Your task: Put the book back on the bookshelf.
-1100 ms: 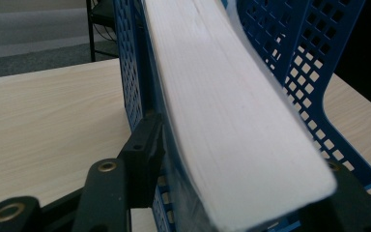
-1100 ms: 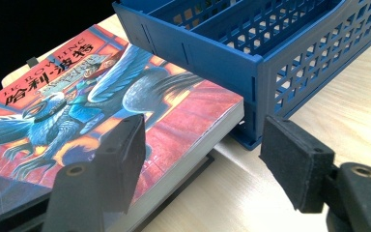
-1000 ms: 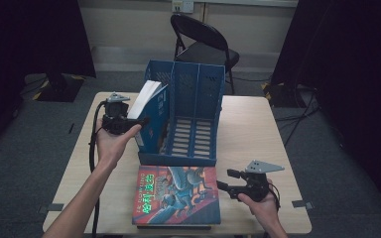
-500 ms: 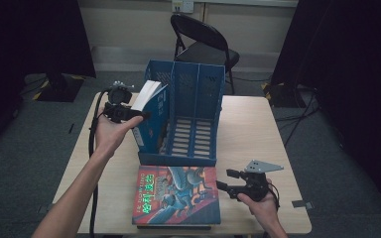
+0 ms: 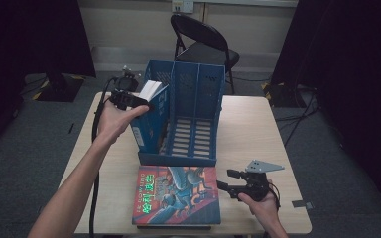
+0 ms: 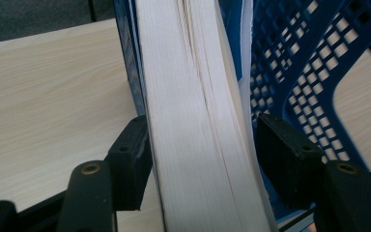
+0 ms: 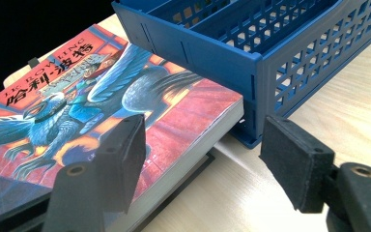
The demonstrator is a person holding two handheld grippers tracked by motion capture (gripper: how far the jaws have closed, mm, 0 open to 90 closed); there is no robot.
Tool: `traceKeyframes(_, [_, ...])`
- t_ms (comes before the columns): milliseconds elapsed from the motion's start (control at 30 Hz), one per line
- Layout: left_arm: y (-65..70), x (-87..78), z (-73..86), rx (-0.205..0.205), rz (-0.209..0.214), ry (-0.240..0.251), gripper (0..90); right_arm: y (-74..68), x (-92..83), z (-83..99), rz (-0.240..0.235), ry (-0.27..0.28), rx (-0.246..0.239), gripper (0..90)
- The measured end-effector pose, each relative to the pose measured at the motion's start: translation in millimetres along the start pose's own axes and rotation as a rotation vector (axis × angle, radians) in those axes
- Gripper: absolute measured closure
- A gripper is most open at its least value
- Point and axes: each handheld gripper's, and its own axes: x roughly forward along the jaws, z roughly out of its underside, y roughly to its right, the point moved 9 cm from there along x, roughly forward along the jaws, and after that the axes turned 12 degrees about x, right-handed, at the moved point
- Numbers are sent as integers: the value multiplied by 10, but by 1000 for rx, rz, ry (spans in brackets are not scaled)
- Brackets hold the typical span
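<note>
Left gripper (image 5: 138, 100) is up at the blue slotted plastic file rack (image 5: 188, 124), where a thick white-paged book (image 6: 198, 135) stands tilted in the leftmost compartment, its long axis running straight away from the jaws. They have just been opening and now flank the page block with slivers of gap (release, by the look). Right gripper (image 5: 228, 186) idles half-open, empty, beside the red illustrated paperback (image 5: 178, 196) on the pale wooden desk (image 5: 258, 129).
</note>
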Motion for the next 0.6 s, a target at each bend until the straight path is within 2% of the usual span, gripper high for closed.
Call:
traceKeyframes(133, [2,41,-32,3,-18,-34,385,4,-2,3,-1,-1,1,326])
traceKeyframes(167, [2,78,-36,2,-30,-71,386,5,-2,3,0,-1,1,326])
traceKeyframes(200, [2,78,-36,2,-30,-71,385,6,-4,3,0,-1,1,326])
traceKeyframes(233, [1,115,-29,-6,-34,-104,389,7,-6,2,0,0,0,326])
traceKeyframes(333, [-16,150,-21,0,-53,-129,445,9,-12,3,-1,0,1,326])
traceKeyframes(467, [-49,174,-3,-38,-29,-172,501,23,-24,6,1,2,4,326])
traceKeyframes(500, [-52,183,8,-55,-18,-197,503,26,-22,6,2,2,6,326])
traceKeyframes(533, [-52,183,8,-55,-18,-197,503,26,-22,6,2,2,6,326])
traceKeyframes(567, [-38,207,19,-57,-17,-236,503,30,-16,7,3,0,4,326])
traceKeyframes(600, [-36,212,20,-44,-20,-246,501,27,-15,6,3,0,5,326])
